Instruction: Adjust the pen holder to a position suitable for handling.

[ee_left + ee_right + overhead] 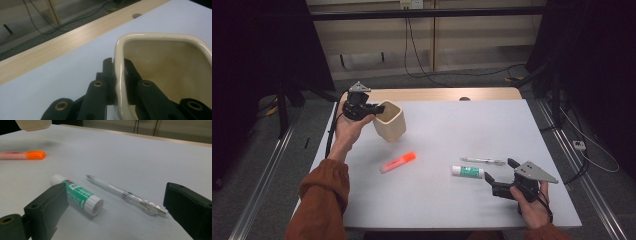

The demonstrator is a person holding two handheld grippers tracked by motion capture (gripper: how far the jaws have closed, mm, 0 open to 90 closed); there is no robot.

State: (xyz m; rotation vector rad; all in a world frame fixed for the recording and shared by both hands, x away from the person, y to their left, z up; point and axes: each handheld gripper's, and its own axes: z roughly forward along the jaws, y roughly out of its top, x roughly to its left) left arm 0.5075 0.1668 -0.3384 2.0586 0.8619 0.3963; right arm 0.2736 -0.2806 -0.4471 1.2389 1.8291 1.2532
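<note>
My left gripper (379, 108) is shut on the rim of a cream ceramic cup (390, 121) at the table's far left; one jaw is inside the cup (162, 65) and one outside, pinching its wall. The cup hangs lifted and tilted over the table. My right gripper (501, 176) rests open near the front right edge. Just beyond its jaws lie a glue stick (467, 171) with a green label (77, 193) and a clear pen (483, 161), the pen (126, 195) being the farther one. An orange highlighter (398, 162) lies mid-table, seen far left (22, 155) in the right gripper view.
The grey table top (452, 125) has a wooden strip (62, 42) along its far edge. Cables run over the floor behind the table. Dark stands flank both sides.
</note>
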